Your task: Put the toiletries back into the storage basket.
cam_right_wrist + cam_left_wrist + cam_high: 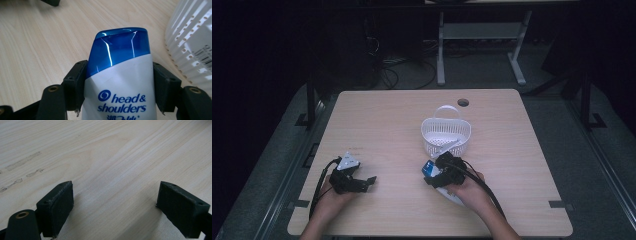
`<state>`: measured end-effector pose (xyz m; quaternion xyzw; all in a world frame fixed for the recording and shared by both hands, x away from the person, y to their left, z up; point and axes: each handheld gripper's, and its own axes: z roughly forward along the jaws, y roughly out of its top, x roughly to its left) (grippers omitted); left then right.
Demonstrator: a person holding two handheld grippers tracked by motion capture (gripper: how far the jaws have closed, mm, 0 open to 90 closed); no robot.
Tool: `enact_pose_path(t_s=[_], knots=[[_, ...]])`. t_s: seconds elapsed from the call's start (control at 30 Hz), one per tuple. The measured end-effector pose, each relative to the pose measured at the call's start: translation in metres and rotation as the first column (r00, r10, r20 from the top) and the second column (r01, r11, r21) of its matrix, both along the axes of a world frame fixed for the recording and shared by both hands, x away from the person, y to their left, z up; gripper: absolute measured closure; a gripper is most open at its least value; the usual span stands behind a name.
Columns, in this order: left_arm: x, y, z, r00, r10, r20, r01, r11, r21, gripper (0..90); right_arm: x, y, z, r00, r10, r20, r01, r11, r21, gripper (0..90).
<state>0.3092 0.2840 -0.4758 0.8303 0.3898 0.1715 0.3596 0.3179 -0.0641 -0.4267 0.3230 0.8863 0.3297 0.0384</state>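
Two grippers: both are working over the near half of the table (pixel 377 107), each in one of the person's hands.
Left gripper (pixel 371 180): it is sitting low by the table's near-left corner, jaws standing wide apart with nothing but bare wood grain between them in the left gripper view (pixel 115 207); released.
Left hand (pixel 329 196): it is wrapping the gripper body from behind, wrist crossing the near edge.
Shampoo bottle (pixel 120 77): it is being held off to the right of the table's middle, near the near edge, white body squeezed between the right jaws, blue cap (pixel 120 47) sticking out past the fingertips; in the high view the blue cap (pixel 429 168) is pointing leftward.
Right gripper (pixel 432 172): its pads are pressing on both sides of the bottle; grasping it.
Right hand (pixel 467 190): it is coming in from the near edge.
Basket (pixel 446 134): white, perforated, handle upright, standing just beyond the right gripper, toward the far edge; its wall (pixel 192 50) is lying close beside the bottle's cap.
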Motion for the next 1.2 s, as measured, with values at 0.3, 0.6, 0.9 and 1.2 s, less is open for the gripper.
enact_pose_path(t_s=[0.3,0.6,0.9,1.2], knots=[[0.000,0.000,0.000,1.0000,0.001,0.000,-0.001,1.0000,-0.001,13.4,0.000,-0.017,0.009,0.9998,-0.019,0.002,0.019,0.9947,0.101,36.4],[0.000,0.000,0.000,1.0000,-0.001,-0.001,0.001,1.0000,0.002,13.4,0.000,-0.031,0.019,0.9992,-0.033,0.022,0.029,0.9848,0.171,36.6],[0.000,0.000,0.000,1.0000,-0.001,-0.001,0.001,1.0000,0.002,13.3,0.000,-0.047,0.032,0.9977,-0.050,0.046,0.037,0.9662,0.255,36.8],[0.000,0.000,0.000,1.0000,-0.002,0.000,0.002,1.0000,0.004,13.3,-0.001,-0.060,0.041,0.9968,-0.045,0.067,0.021,0.9460,0.324,37.1]])
